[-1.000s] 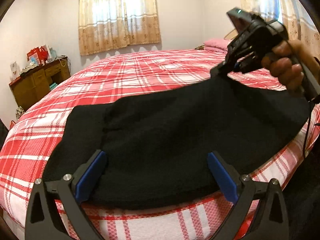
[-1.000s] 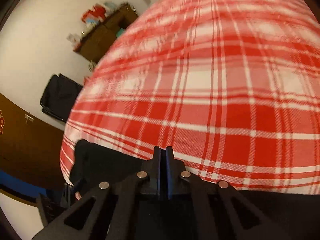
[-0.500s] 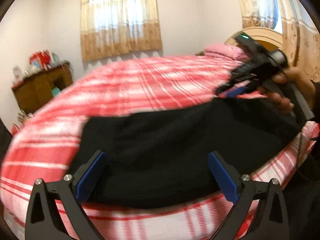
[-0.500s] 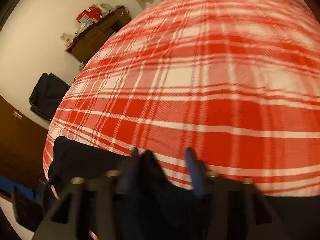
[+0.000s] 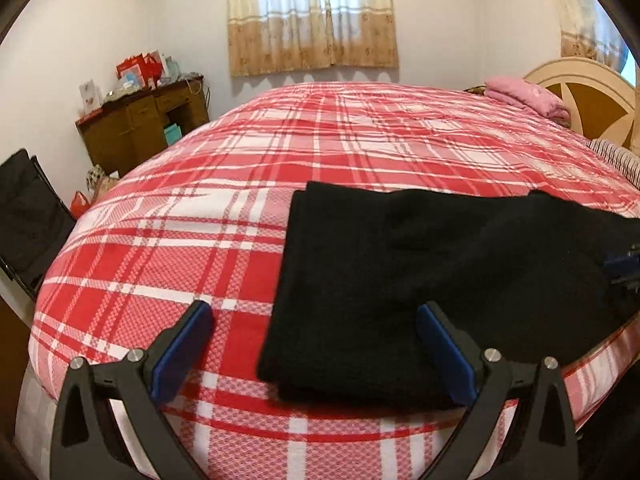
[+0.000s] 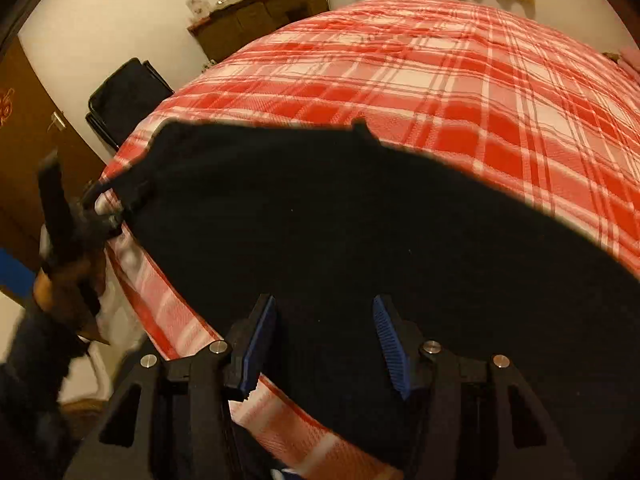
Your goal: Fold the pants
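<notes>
A: Where are the pants?

B: The black pants (image 5: 420, 264) lie folded on the red plaid bedspread (image 5: 240, 184), close to the bed's near edge. From the left wrist view their left border is straight and layered, and the cloth runs off toward the right of the picture.

A: And the left tongs?

B: The left tongs (image 5: 316, 344) are spread wide and pinch nothing. One blue pad (image 5: 182, 354) is over bare plaid, the other (image 5: 446, 354) is over the near corner of the pants. Whether either touches the cloth, I cannot tell.

A: The right tongs?

B: The right tongs (image 6: 326, 340) stand about half apart, their jaws having just been opening. Black cloth shows between the blue pads (image 6: 390, 346), but the pads do not press on it. Their tip also peeks in at the right edge of the left wrist view.

A: Any containers and what is in them?

B: Against the far wall stands a brown wooden table (image 5: 140, 128) with drawers. Its top carries red bags or boxes (image 5: 140, 68) and small clutter I cannot make out. A teal box (image 5: 173, 133) sits in its open knee space. A black bag (image 5: 28, 216) leans by the wall on the left; its contents are hidden.

A: What else is on the bed?

B: A folded pink blanket (image 5: 528, 96) sits by the curved headboard (image 5: 588, 96). Beige curtains (image 5: 312, 16) hang behind. In the right wrist view, a hand (image 6: 60, 280) in a dark sleeve grips the left handle, blurred.
</notes>
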